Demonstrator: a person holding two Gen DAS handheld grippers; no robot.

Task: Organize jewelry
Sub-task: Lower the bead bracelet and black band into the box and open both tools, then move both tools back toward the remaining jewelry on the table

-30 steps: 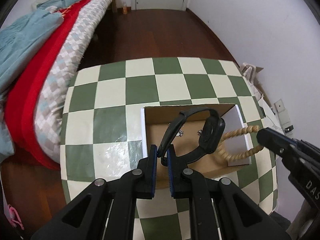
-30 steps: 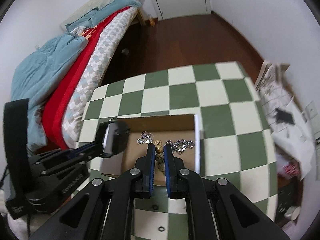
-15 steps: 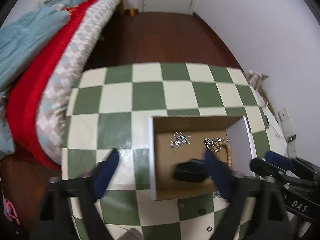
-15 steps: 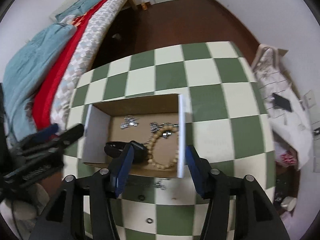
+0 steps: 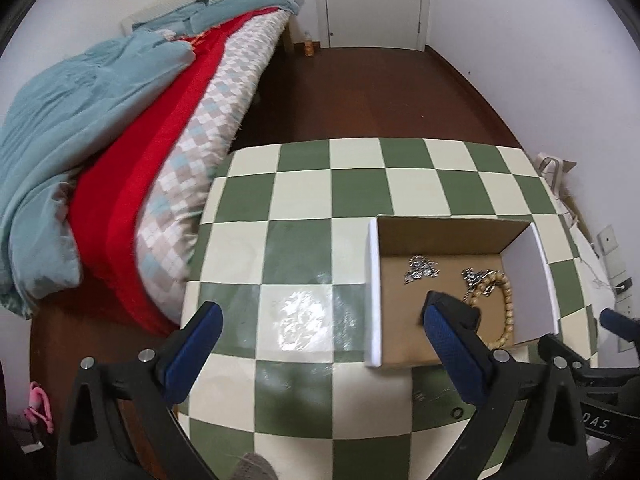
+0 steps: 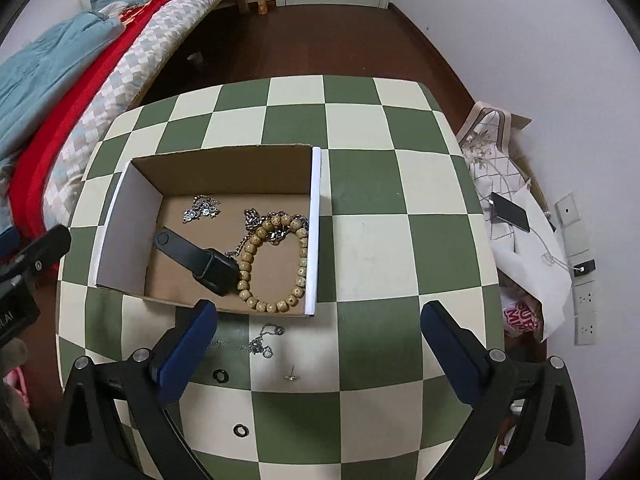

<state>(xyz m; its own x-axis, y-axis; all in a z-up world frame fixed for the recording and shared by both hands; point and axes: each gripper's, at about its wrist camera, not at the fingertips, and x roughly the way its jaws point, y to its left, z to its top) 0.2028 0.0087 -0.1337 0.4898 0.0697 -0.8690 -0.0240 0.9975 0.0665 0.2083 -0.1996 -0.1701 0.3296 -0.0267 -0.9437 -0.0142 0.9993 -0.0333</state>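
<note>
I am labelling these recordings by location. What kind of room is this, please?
Most likely a bedroom in a home. A bed with a blue blanket stands beside the checkered table, a white door closes the far wall, and the floor is dark wood.

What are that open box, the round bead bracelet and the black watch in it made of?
Box: looks like cardboard, brown and matte inside, with white side walls.
Bead bracelet: probably wood or seed; tan, speckled, dull beads.
Watch: strap looks like matte black rubber or silicone; the case material can't be told.
</note>
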